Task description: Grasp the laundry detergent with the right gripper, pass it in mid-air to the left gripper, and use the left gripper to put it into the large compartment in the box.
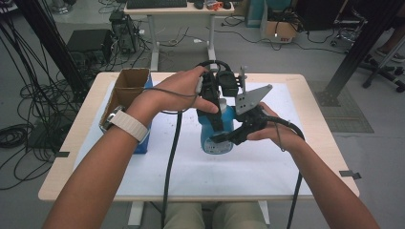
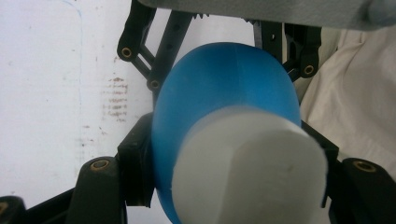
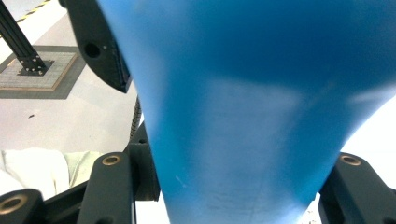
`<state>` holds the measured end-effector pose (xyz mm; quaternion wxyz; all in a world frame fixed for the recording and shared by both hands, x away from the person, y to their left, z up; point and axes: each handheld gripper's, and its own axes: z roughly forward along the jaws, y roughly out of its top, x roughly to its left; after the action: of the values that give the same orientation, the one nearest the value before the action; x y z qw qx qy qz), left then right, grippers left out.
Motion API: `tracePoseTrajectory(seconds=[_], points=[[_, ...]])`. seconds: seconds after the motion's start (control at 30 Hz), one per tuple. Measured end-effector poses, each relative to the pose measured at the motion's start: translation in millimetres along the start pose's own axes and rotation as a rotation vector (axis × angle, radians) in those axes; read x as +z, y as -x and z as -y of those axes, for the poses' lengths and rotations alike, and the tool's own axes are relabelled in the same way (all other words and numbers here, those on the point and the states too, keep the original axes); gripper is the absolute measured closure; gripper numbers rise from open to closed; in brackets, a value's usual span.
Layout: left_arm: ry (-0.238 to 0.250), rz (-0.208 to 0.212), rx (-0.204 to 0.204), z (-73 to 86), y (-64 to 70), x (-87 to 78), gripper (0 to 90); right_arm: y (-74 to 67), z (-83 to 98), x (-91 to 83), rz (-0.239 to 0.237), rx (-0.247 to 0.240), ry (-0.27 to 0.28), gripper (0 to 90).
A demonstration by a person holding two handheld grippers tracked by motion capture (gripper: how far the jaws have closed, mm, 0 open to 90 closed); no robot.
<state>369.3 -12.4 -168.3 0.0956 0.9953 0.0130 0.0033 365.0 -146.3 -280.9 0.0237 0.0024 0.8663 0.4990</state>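
bottle (image 1: 216, 136): blue, white cap (image 2: 250, 170) on | cardboard box (image 1: 128, 86): contents hidden

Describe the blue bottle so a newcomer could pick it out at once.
Start at the white mat on the wooden table. At its middle, the left gripper and right gripper both clamp the blue bottle. Unlike the open cardboard box at the left edge, it is rounded, blue plastic, with a white cap.

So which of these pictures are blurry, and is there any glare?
High view: soft but readable, dim room, no strong glare. Left gripper view: the blue bottle and its white cap sit too near, blurred. Right gripper view: the bottle's body is out of focus, with pale sheen.
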Motion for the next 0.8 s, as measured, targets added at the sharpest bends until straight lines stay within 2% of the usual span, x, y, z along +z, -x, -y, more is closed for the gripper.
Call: tracePoseTrajectory(seconds=[0.3, 0.57, 0.67, 0.8], points=[[0.001, 0.005, -0.011, 0.2, 0.4, -0.6, 37.2, -0.4, -0.5, 0.1, -0.001, 0.004, 0.003, 42.7], [0.0, 0.006, -0.002, -0.9, -0.2, -1.4, 37.2, -0.3, -0.9, -0.9, 0.0, 0.003, 0.006, 42.7], [0.0, 0.013, -0.031, -0.7, 1.7, -0.9, 37.2, -0.4, -0.8, -1.0, 0.001, 0.004, 0.006, 42.7], [-0.001, 0.012, -0.033, -1.2, 1.6, -0.7, 37.2, -0.4, -0.7, -1.1, 0.001, 0.005, 0.005, 42.7]])
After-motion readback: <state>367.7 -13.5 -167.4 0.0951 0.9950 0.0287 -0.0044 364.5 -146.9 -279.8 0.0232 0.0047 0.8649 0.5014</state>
